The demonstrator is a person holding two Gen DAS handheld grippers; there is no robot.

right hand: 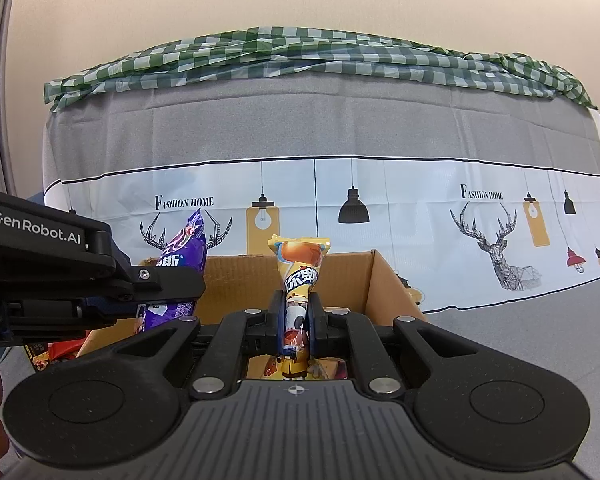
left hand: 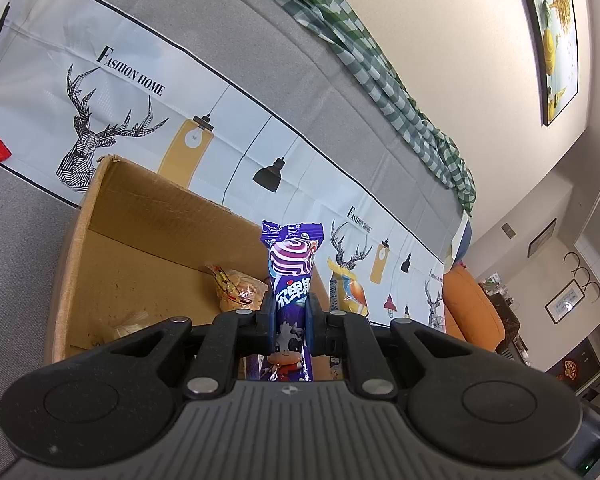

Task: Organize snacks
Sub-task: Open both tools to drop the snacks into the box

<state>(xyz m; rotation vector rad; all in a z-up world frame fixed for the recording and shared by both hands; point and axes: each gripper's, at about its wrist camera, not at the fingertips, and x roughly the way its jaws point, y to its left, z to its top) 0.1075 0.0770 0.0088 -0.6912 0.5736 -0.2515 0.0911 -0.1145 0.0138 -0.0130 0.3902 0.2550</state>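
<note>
Above the cardboard box (left hand: 148,240): left claw (left hand: 291,320) clamped on upright purple candy packet (left hand: 290,280) | right claw (right hand: 297,320) clamped on upright yellow candy packet (right hand: 300,276), also over box | bench under grey cloth (right hand: 300,124) with deer-and-lamp print, green checked cloth (right hand: 300,56) behind, cream wall | wrapped snacks (left hand: 236,290) lie inside box

Yellow snack packet (right hand: 298,280) upright between the right gripper (right hand: 296,322) fingers — cardboard box (right hand: 384,288) just behind.
</note>
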